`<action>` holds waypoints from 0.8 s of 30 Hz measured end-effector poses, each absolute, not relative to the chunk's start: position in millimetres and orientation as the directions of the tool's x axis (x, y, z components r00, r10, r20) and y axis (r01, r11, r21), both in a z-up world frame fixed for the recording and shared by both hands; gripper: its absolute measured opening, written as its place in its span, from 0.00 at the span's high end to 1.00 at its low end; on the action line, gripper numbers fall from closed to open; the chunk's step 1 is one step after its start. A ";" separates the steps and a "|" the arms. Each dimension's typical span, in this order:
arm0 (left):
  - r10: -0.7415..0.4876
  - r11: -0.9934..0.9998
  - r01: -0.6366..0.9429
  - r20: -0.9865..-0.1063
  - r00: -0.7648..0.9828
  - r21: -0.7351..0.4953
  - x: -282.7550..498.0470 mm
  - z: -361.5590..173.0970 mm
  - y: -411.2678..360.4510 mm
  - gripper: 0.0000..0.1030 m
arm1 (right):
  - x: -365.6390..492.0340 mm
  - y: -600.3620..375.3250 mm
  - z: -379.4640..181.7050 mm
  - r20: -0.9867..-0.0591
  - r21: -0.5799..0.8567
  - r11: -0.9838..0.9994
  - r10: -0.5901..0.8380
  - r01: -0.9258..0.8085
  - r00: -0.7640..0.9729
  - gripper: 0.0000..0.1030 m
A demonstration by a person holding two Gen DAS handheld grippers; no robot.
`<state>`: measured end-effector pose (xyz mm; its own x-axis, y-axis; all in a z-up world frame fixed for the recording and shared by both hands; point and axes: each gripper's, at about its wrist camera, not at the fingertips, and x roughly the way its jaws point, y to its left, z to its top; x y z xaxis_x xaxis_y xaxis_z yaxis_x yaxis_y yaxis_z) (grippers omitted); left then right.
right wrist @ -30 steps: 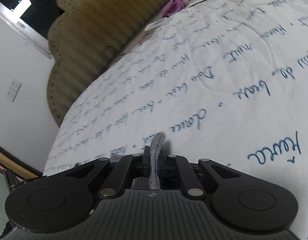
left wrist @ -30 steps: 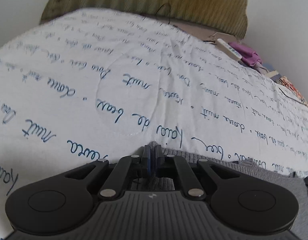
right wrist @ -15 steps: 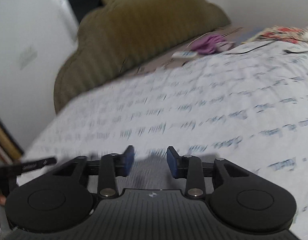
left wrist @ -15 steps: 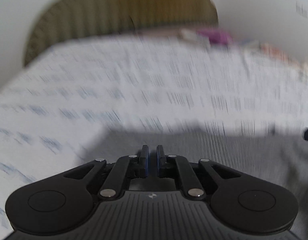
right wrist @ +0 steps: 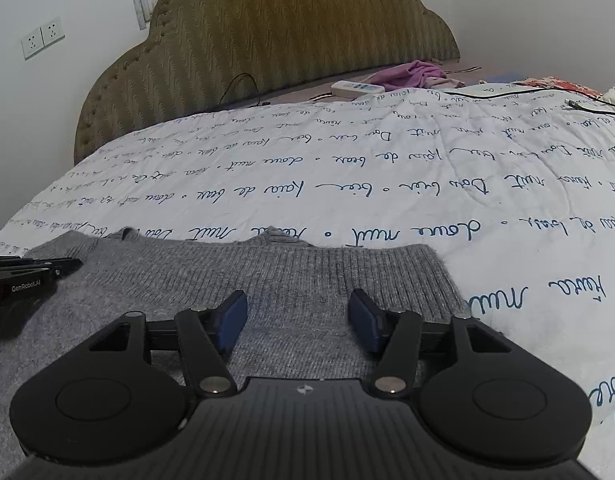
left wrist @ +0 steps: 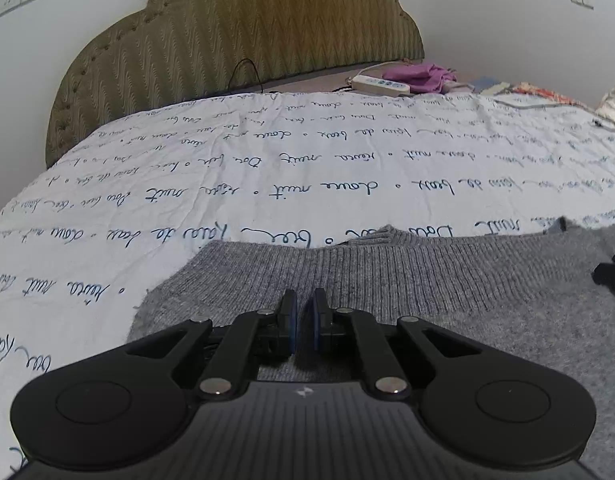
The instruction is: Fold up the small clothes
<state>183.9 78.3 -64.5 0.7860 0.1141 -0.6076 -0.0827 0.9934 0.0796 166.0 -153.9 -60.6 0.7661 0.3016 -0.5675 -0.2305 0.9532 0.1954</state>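
A grey knitted sweater [left wrist: 387, 280] lies flat on the white quilt [left wrist: 267, 184] with blue script, its ribbed edge facing the headboard. It also shows in the right wrist view [right wrist: 267, 276]. My left gripper [left wrist: 303, 308] hovers over the sweater's left part, its blue pads nearly together with a thin empty gap. My right gripper [right wrist: 297, 308] is wide open and empty above the sweater's right part. The left gripper's side shows at the left edge of the right wrist view [right wrist: 23, 276].
An olive padded headboard [left wrist: 243, 36] stands at the far end of the bed. A white power strip [left wrist: 381, 85], a purple cloth [left wrist: 419, 76] and black cables [right wrist: 587, 106] lie near the far right. Wall sockets [right wrist: 41, 38] sit on the left wall.
Both grippers were shut on the sweater's edge one second ago. They have let go; the right one has opened wide, and the sweater now lies flat under both.
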 end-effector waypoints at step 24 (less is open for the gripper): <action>-0.066 0.662 -0.401 -0.581 0.811 -0.634 -46.4 -52.4 194.1 0.24 | 159.6 -167.2 -63.1 -0.522 0.320 0.918 0.376 -0.233 0.766 0.34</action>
<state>-46.4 194.1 -52.4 0.8111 -0.0658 -0.5813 -0.4007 0.6616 -0.6339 159.6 -167.2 -63.1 0.7656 0.3761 -0.5220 -0.2332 0.9184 0.3197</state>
